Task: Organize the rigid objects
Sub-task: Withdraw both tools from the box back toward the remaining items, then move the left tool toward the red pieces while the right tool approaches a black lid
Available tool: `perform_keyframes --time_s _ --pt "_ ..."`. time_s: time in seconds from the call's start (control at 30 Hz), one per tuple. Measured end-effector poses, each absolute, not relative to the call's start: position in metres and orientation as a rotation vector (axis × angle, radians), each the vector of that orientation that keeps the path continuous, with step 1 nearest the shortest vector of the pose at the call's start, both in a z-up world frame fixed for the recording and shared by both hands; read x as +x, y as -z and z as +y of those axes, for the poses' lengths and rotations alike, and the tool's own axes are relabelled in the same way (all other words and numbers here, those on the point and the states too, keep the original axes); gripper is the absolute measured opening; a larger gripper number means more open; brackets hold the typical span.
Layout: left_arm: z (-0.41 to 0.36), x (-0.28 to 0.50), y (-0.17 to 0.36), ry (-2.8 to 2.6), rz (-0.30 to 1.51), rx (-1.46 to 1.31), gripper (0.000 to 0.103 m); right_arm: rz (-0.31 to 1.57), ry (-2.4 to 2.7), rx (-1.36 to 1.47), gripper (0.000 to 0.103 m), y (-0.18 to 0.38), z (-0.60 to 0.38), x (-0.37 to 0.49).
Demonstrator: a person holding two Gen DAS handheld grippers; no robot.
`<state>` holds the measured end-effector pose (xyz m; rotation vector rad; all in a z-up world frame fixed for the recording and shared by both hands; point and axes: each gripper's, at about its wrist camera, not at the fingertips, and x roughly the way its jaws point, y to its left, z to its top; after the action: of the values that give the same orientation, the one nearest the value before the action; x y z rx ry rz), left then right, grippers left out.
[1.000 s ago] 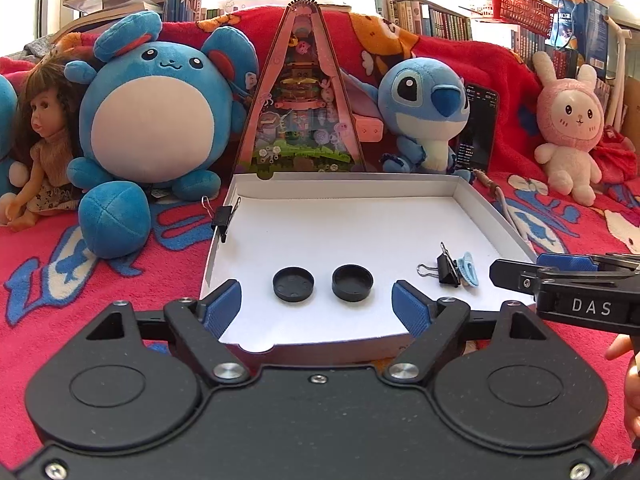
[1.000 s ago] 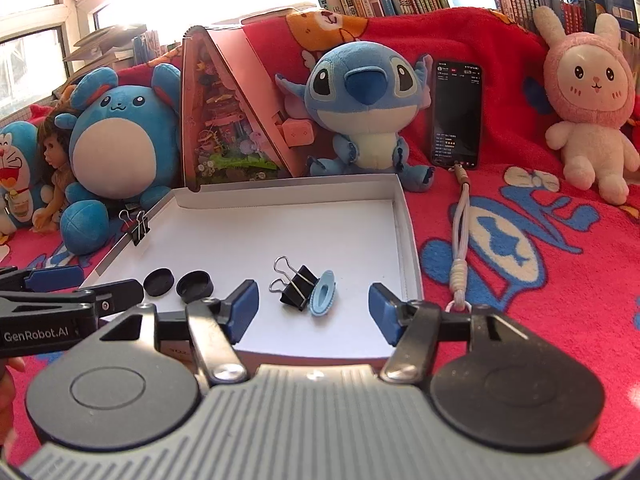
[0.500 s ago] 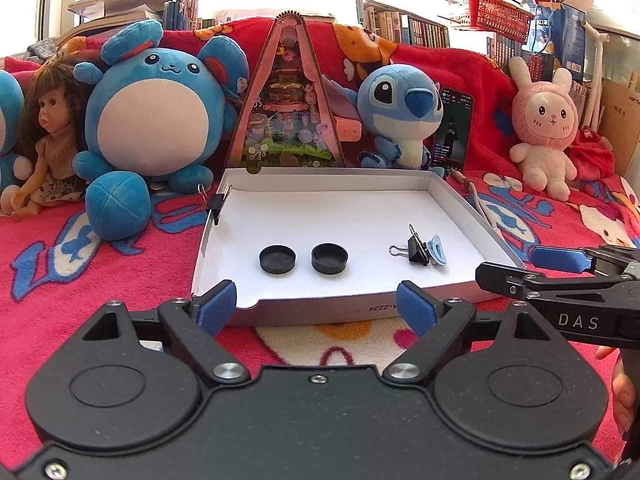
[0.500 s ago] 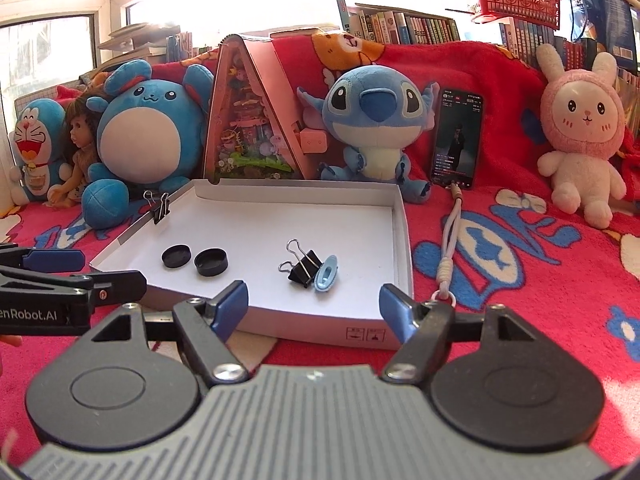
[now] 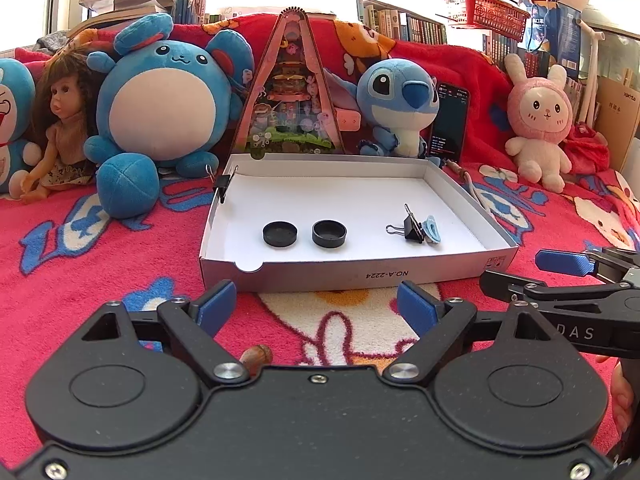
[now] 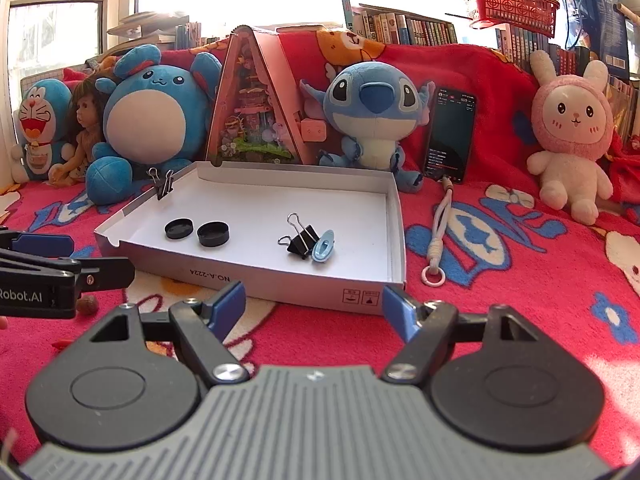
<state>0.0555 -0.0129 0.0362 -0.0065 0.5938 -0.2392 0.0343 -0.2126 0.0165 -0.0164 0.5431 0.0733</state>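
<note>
A shallow white box lies on the red blanket. Inside it are two black round caps, a black binder clip and a small light-blue clip touching it. Another binder clip is clamped on the box's left rim. My left gripper stands open over the blanket just in front of the box, nothing between its fingers. My right gripper is also open and empty, before the box's near right corner. A small brown nut lies on the blanket by the left gripper.
Behind the box stand a triangular toy house, blue plush toys, a doll, a propped phone and a pink bunny. A white lanyard with a ring lies right of the box.
Both grippers have drawn back from over the box to the blanket in front of it, and their jaws stand a little wider. The objects in the box have not moved.
</note>
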Motion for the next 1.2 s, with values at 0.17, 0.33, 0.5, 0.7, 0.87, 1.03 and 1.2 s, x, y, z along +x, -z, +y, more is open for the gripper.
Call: perform_keyframes --time_s 0.17,0.33,0.5,0.7,0.87,1.03,1.2 --pt "-0.009 0.046 -0.031 0.233 0.597 -0.024 0.087 0.546 -0.064 -0.033 0.084 -0.010 -0.211 0.026" --pt "-0.002 0.042 -0.023 0.220 0.628 -0.059 0.087 0.566 -0.061 -0.029 0.084 -0.005 -0.210 0.018" --pt "0.003 0.037 -0.017 0.207 0.652 -0.081 0.087 0.572 -0.050 -0.058 0.084 0.001 -0.208 0.008" --pt "0.004 0.029 -0.013 0.200 0.664 -0.072 0.087 0.594 -0.046 -0.054 0.084 0.006 -0.208 0.000" --pt "0.004 0.020 -0.013 0.210 0.681 -0.074 0.081 0.598 -0.045 -0.022 0.084 0.007 -0.210 -0.008" --pt "0.005 0.007 -0.012 0.206 0.695 -0.063 0.073 0.593 -0.068 -0.041 0.084 0.004 -0.205 -0.021" --pt "0.005 -0.005 -0.014 0.181 0.694 -0.057 0.055 0.601 -0.083 0.000 0.083 0.003 -0.207 -0.030"
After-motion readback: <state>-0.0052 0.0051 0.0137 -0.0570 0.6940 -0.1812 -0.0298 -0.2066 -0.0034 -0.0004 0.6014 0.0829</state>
